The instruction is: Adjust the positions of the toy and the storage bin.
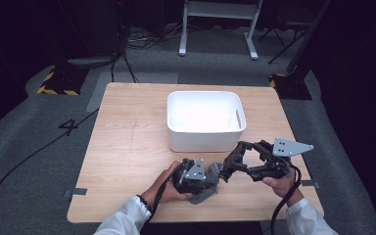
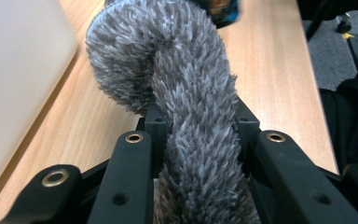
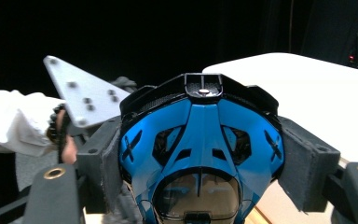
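Clamping grey fuzzy cloth (image 2: 186, 112) w/ left gripper (image 1: 194, 175), jaws pressing in on it from both sides; cloth rising in a twisted roll between the black jaws in left gripper view, curling over toward the white bin (image 1: 205, 119). In high view, cloth bunching under & just beside left gripper, lying on wooden table (image 1: 127, 142) near the front edge, in front of the bin.

Gripping blue & black helmet-shaped toy (image 3: 200, 154) w/ right gripper (image 1: 235, 159), padded jaws closing on its two sides, toy sitting upright between them w/ dark visor at the bottom. Right gripper angling in from the right in high view, tips pointing toward left gripper & nearly touching the cloth; can't tell if actually touching.

Showing in right gripper view, farther off: left hand (image 3: 67, 149), white sleeve (image 3: 14, 123) & grey three-cornered plate (image 3: 81, 95) of left gripper. Bin standing mid-table, just behind both grippers.
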The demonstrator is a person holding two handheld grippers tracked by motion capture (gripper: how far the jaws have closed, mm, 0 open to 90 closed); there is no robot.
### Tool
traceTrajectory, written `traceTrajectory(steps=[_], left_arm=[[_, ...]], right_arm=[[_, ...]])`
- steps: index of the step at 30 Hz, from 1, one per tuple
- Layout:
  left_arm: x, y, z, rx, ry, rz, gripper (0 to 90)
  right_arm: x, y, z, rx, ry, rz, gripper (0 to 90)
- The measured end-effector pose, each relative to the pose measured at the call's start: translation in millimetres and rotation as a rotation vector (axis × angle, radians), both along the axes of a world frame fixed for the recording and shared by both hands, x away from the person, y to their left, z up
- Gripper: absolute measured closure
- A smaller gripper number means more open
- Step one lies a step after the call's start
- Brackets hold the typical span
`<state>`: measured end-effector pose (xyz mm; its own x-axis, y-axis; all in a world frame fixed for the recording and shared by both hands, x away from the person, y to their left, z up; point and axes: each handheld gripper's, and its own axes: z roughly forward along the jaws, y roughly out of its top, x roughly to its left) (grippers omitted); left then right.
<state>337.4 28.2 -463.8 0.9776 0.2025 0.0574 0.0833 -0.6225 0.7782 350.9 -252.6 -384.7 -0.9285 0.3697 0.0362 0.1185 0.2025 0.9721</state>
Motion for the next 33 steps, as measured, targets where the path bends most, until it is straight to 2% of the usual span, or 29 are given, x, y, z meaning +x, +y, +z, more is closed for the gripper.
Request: traceTrajectory(steps=[2, 3, 8, 10, 16, 20, 23, 28, 29, 31, 33], left_arm=[[-2.1, 2.4, 2.9, -0.003, -0.015, 0.009, 68.8], [-2.7, 4.7, 5.5, -0.018, -0.025, 0.019, 68.7], [-8.8, 14.7, 29.8, -0.176, -0.048, 0.049, 68.5], [-11.6, 15.1, 35.9, -0.227, -0.047, 0.038, 68.5], [-12.6, 12.9, 31.2, -0.223, -0.021, 0.045, 68.2], [-16.6, 9.4, 25.6, -0.151, -0.033, -0.004, 68.5], [-18.0, 6.0, 19.0, -0.094, -0.033, -0.008, 68.6], [-13.4, -3.3, 4.5, 0.075, -0.057, 0.041, 68.8], [-12.2, -4.0, 1.8, 0.096, -0.063, 0.055, 68.8], [-9.3, -2.7, 0.4, 0.099, -0.058, 0.063, 68.8], [-10.0, -0.5, 2.5, 0.07, -0.055, 0.049, 68.9]], right_arm=[[1.7, -0.3, -0.3, 0.003, 0.005, -0.01, 26.4], [2.4, -0.4, -0.5, 0.008, 0.01, -0.007, 26.4], [2.1, 4.3, -1.2, -0.004, 0.007, 0.002, 26.4], [1.6, 7.8, -1.8, -0.013, 0.008, 0.007, 26.4], [3.2, 13.2, -3.2, -0.027, 0.009, 0.002, 26.4], [4.0, 11.8, -3.7, -0.029, 0.012, -0.013, 26.4], [4.0, 8.1, -2.1, -0.016, 0.011, -0.024, 26.4], [5.4, 3.4, 0.1, 0.0, 0.013, -0.051, 26.4], [5.7, 2.8, 0.4, 0.001, 0.014, -0.053, 26.4], [6.4, 2.3, 0.8, 0.003, 0.014, -0.062, 26.4], [7.0, 2.2, 0.6, 0.007, 0.021, -0.073, 26.4]])
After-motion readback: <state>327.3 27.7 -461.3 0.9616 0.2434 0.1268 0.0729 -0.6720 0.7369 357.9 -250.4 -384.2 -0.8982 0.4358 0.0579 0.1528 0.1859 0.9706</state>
